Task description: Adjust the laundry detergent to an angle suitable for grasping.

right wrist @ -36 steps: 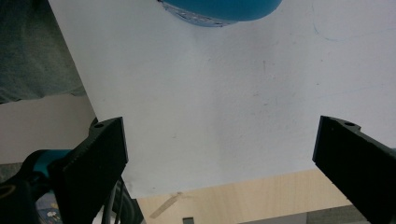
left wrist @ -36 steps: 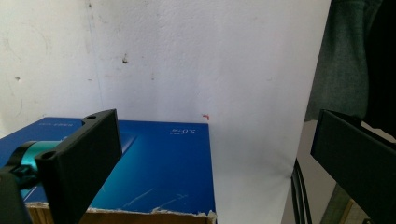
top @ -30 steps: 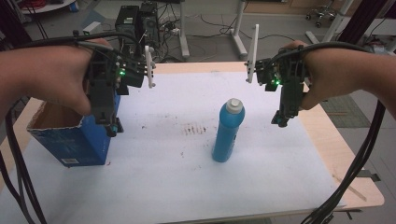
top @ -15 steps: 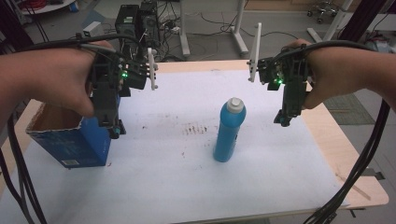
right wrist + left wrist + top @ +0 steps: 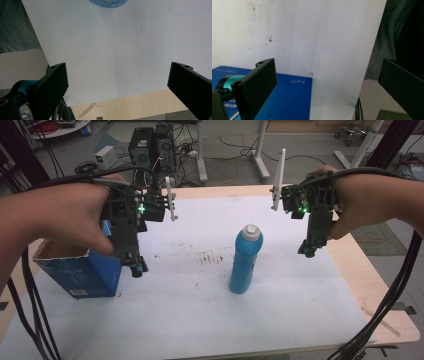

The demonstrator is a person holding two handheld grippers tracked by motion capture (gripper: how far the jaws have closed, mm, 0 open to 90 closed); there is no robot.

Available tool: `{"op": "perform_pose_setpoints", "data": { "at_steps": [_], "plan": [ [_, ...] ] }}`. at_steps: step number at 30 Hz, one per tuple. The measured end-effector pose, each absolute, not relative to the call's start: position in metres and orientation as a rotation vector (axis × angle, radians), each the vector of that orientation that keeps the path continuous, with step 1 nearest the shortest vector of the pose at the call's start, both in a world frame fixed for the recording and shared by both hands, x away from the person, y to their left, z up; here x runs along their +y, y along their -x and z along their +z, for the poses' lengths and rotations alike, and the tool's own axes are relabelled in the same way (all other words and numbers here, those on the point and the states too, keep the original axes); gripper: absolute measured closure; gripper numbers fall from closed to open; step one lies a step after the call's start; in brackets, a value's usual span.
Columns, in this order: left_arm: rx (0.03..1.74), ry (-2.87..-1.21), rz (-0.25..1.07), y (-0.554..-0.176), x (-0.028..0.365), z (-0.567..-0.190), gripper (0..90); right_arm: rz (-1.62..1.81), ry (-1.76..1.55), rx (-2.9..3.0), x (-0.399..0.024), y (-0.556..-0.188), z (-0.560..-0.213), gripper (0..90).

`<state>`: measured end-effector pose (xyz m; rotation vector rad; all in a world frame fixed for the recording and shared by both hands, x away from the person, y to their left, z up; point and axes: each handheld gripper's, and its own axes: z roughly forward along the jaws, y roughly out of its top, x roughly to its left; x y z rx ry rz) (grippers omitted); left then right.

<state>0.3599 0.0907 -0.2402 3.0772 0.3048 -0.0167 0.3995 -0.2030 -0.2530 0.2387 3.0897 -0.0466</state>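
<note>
Two things are set on the white sheet (image 5: 280, 320): a blue box (image 5: 80, 272), open-topped, at the left, and an upright blue bottle (image 5: 245, 260) near the middle. Nothing is held yet. The left gripper (image 5: 136, 267) is hung beside the box, the right gripper (image 5: 306, 251) beside the bottle, both with jaws spread wide; grasping is judged still to be done.

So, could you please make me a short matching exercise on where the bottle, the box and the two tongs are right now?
Things:
1. blue bottle
2. blue cardboard box
3. left tongs
4. right tongs

Places or states:
A. open, above the box's right end
B. upright at mid-table
C. open, right of the bottle
D. open-topped, at the table's left edge

Pairs: 1-B, 2-D, 3-A, 4-C
</note>
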Motion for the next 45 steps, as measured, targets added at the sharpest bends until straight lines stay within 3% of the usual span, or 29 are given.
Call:
{"op": "perform_pose_setpoints", "data": {
  "at_steps": [12, 24, 45],
  "plan": [
    [0.633, -2.849, 0.0, -0.344, 0.057, -0.244, 1.8, -0.028, -0.225, 3.09, -0.208, -0.4, -0.255, 2.2],
    [0.849, -2.659, 0.013, -0.334, 0.034, -0.249, 1.8, -0.019, -0.227, 3.091, -0.211, -0.4, -0.258, 2.2],
    [0.962, -2.474, 0.101, -0.334, -0.014, -0.26, 1.8, 0.03, -0.284, 3.091, -0.237, -0.397, -0.265, 2.3]
  ]
}}
